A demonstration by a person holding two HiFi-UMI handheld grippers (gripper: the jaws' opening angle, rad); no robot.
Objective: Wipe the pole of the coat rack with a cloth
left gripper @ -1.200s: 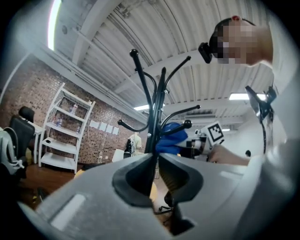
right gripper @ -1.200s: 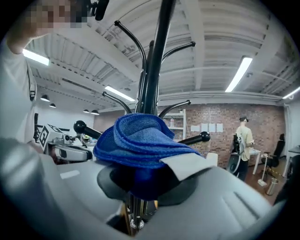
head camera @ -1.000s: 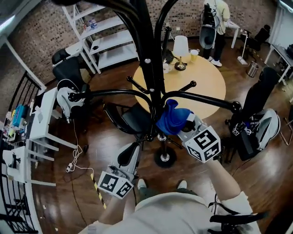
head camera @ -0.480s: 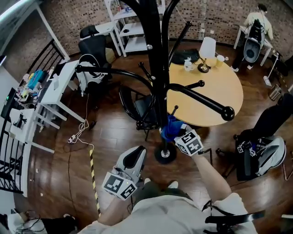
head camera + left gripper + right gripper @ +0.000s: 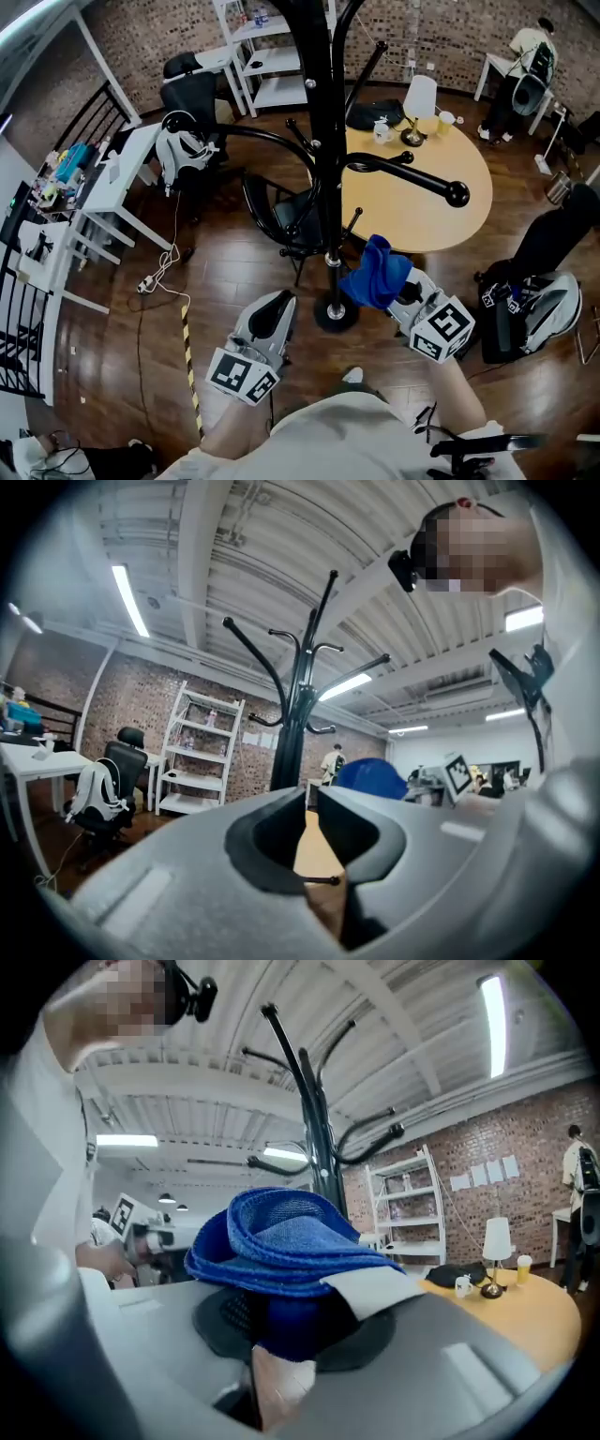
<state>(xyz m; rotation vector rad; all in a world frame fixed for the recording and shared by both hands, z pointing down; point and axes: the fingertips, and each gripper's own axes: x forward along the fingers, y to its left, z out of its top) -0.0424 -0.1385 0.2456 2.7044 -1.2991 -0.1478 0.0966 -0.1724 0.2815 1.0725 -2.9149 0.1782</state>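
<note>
The black coat rack pole (image 5: pixel 327 141) rises from its round base (image 5: pixel 335 314) on the wood floor, with curved arms spreading out. My right gripper (image 5: pixel 392 283) is shut on a bunched blue cloth (image 5: pixel 376 273), a short way right of the pole's lower end and not touching it. In the right gripper view the blue cloth (image 5: pixel 281 1241) fills the jaws and the pole (image 5: pixel 319 1138) stands behind it. My left gripper (image 5: pixel 268 324) hangs low, left of the base, shut and holding nothing. In the left gripper view the coat rack (image 5: pixel 298 714) and the cloth (image 5: pixel 370 772) show ahead.
A round yellow table (image 5: pixel 450 202) with a lamp (image 5: pixel 418 101) and cups stands behind the rack. A black chair (image 5: pixel 279 217) sits just left of the pole. White desk (image 5: pixel 105 197), shelves (image 5: pixel 272 56), a floor cable (image 5: pixel 165 279) and a chair with a bag (image 5: pixel 534 300) surround the spot.
The right gripper with the blue cloth slid down the pole, then came off it toward the right and nearer my body. The left gripper has barely moved.
</note>
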